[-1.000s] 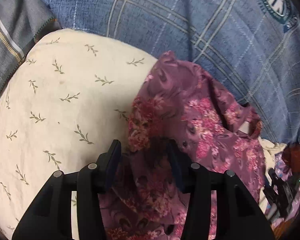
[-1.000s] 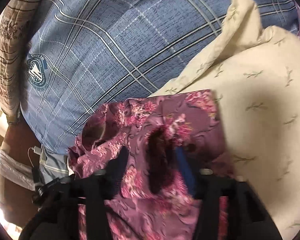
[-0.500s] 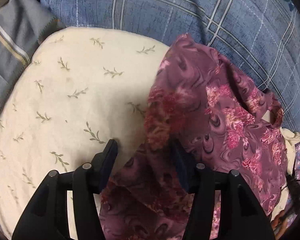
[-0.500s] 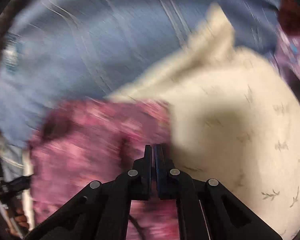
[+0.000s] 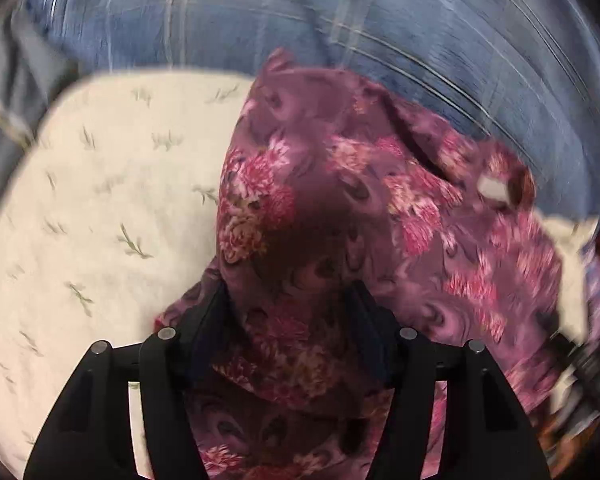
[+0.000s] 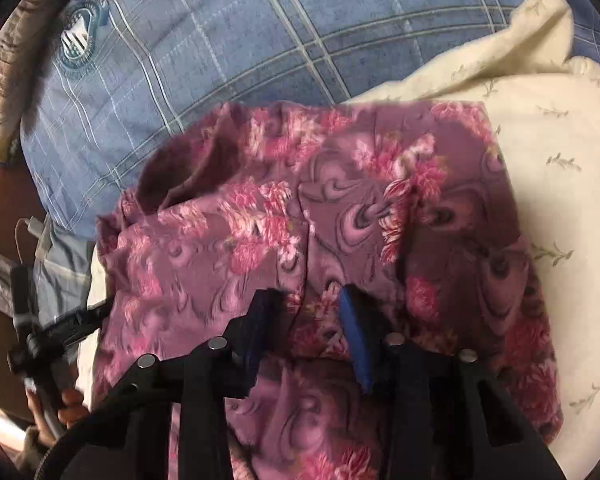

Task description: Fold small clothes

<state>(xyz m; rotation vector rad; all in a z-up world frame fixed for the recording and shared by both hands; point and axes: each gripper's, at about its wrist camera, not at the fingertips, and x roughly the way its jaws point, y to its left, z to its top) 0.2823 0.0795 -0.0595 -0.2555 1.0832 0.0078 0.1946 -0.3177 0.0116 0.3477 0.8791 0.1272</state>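
Observation:
A small purple garment with pink flowers (image 5: 340, 208) lies bunched over a cream pillow with a leaf print (image 5: 100, 220). My left gripper (image 5: 290, 304) is open, its jaws wide apart with a raised fold of the garment standing between them. In the right wrist view the same garment (image 6: 292, 208) spreads across the pillow (image 6: 560, 168). My right gripper (image 6: 306, 300) is open just over the cloth, with a ridge of fabric between its blue-padded fingers (image 6: 354, 332).
A blue plaid bedspread (image 6: 240, 48) with a round emblem (image 6: 80, 44) lies behind the pillow. A grey striped cloth (image 5: 4, 92) is at the far left. The other hand-held gripper's handle (image 6: 40, 332) shows at the lower left of the right wrist view.
My right gripper was shut half a second ago and is now open over the garment. My left gripper has moved right and forward, so the raised fold now sits between its jaws.

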